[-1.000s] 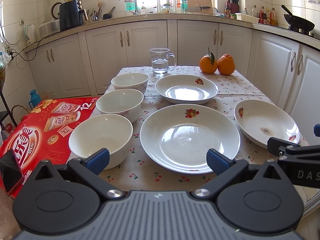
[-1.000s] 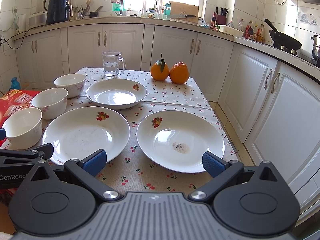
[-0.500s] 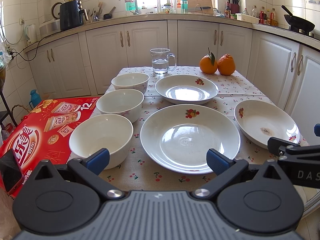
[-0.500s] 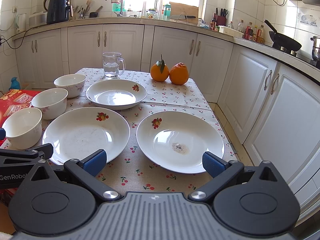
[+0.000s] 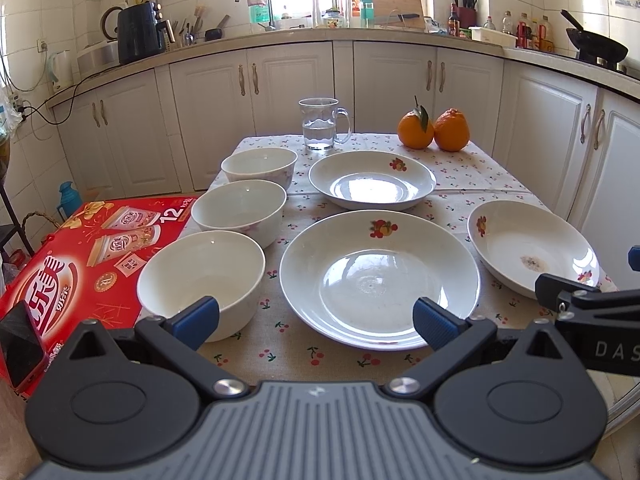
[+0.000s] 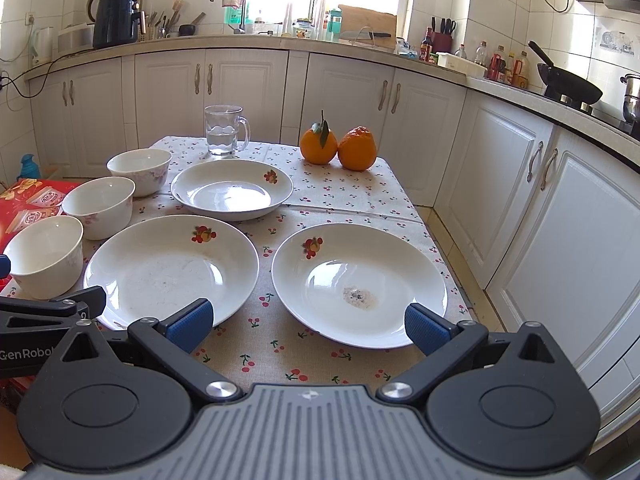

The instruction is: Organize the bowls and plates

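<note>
Three white bowls stand in a row on the table's left: near bowl [image 5: 202, 280], middle bowl [image 5: 239, 211], far bowl [image 5: 259, 168]. Three white plates with fruit prints lie to their right: a large near plate [image 5: 380, 278], a far plate [image 5: 372, 178] and a right plate [image 5: 528, 246] with a stain. My left gripper [image 5: 316, 318] is open and empty, above the table's near edge before the large plate. My right gripper [image 6: 308, 326] is open and empty before the right plate [image 6: 358, 282]; the large plate [image 6: 172, 270] lies to its left.
A glass mug of water [image 5: 320, 124] and two oranges [image 5: 432, 130] stand at the table's far end. A red carton [image 5: 80, 256] lies left of the table with a phone [image 5: 20, 344] on it. White cabinets run behind and to the right [image 6: 540, 220].
</note>
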Available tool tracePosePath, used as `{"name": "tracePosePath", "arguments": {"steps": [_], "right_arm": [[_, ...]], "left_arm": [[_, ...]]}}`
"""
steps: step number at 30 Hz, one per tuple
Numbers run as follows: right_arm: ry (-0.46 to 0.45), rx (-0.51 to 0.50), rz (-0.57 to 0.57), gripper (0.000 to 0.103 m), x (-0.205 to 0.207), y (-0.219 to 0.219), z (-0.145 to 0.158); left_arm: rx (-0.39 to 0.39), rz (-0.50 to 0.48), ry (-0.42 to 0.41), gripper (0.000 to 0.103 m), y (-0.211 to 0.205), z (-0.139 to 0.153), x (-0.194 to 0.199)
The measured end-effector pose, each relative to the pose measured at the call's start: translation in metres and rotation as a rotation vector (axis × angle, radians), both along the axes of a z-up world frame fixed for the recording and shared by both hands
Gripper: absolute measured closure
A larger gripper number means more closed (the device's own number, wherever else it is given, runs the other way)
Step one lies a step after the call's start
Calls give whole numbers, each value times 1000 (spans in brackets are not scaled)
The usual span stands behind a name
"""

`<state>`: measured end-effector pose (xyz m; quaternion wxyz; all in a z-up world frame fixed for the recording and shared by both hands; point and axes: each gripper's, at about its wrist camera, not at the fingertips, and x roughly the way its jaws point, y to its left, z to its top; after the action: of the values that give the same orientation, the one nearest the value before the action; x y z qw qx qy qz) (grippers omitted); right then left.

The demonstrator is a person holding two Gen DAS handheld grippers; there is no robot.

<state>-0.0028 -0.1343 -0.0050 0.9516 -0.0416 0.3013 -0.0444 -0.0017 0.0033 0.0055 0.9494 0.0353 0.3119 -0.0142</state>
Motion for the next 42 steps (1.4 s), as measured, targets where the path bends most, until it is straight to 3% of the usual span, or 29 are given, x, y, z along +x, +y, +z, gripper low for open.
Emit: {"name": "tracePosePath", "arguments": {"steps": [18, 24, 28, 35, 42], "right_arm": [[8, 4, 4, 0, 5, -2, -1], [-5, 7, 28, 0, 5, -6, 3], [-37, -4, 57, 0, 6, -11, 11], [-81, -59, 131, 0, 7, -41, 11], [20, -76, 144, 0, 12, -81, -25]], "left_arm": [[24, -17, -10, 1, -6, -2, 8], [32, -74, -17, 1, -10, 9, 17], [-3, -144, -26, 1, -11, 17, 24], [15, -222, -38, 1, -23, 22, 46], [-34, -336, -2, 1, -33, 20, 76]]}}
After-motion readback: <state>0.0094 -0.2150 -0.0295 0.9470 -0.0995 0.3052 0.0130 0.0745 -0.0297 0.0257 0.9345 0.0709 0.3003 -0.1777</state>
